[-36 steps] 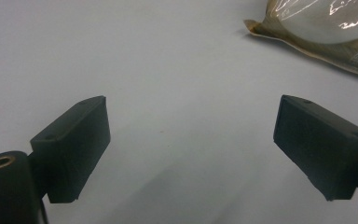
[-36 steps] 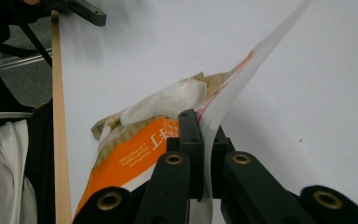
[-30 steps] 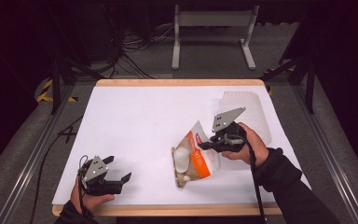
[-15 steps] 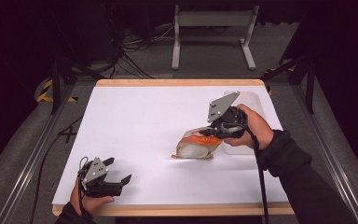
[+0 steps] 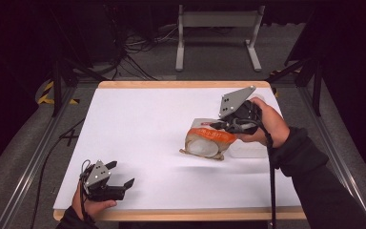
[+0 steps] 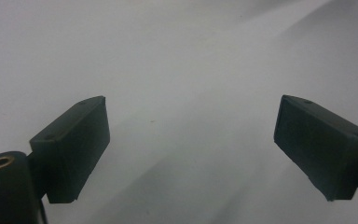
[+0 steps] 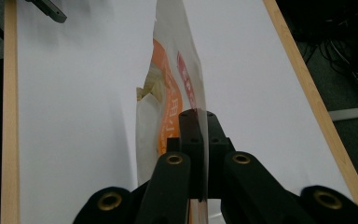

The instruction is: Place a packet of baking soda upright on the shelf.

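Plastic film, glossy and crinkled, makes up the pouch [image 5: 205, 140] — clear in parts, banded in orange with white print, with pale rounded contents showing through its lower half. The right tongs [image 5: 218, 125] pinch its thin top edge flat between closed black jaws; in the right gripper view that edge [image 7: 196, 135] stands as a narrow translucent sheet running away from the pads. The pouch hangs tilted at the right-centre of the white tabletop [image 5: 143, 124], its bottom corner just at the surface. A second ago it lay flat nearer the front edge; since then the right hand has lifted it and carried it further back and to the right. The left tongs [image 5: 124, 177] sit unchanged at the front left corner, jaws spread wide with nothing between them, matte rectangular pads [image 6: 77, 144] over bare white sheet. A clear plastic tub [image 5: 248, 150] sits just behind the pouch, partly covered by the right hand — close, though contact cannot be told.
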`<state>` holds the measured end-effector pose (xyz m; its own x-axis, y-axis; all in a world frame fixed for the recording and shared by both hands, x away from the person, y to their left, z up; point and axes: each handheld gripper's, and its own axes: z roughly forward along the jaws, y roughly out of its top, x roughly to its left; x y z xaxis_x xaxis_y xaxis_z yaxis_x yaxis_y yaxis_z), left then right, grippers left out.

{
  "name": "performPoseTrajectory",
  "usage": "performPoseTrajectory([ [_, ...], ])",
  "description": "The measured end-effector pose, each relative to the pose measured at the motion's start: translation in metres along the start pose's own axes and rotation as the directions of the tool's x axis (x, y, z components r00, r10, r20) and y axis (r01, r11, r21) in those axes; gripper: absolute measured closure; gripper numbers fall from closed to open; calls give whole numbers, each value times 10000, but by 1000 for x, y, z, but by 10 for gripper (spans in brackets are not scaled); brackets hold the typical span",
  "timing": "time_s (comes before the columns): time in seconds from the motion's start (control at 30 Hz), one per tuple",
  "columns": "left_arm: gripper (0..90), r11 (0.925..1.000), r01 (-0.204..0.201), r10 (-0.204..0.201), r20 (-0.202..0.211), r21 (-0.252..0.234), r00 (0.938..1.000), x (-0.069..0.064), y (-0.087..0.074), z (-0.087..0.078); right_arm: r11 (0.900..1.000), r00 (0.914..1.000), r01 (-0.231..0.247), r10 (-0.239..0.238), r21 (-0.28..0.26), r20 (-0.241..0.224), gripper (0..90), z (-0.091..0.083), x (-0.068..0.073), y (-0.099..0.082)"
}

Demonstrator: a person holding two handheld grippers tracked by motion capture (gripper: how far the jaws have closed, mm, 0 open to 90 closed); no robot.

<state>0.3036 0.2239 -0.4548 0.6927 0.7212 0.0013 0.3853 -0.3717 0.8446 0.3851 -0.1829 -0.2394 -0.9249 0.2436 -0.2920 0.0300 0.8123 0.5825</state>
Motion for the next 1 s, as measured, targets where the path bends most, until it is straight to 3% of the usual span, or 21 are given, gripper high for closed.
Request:
performPoseTrajectory([
  [0.67,108,9998,18,-19,-15,-219,10000,0,2,-3,9986,9938,57,2,-525,1116,900,-60,-25,-15],
  [1.0,108,9996,60,-61,-40,-279,10000,-1,3,-4,9996,9868,287,-285,10,1595,900,-89,-41,-33],
])
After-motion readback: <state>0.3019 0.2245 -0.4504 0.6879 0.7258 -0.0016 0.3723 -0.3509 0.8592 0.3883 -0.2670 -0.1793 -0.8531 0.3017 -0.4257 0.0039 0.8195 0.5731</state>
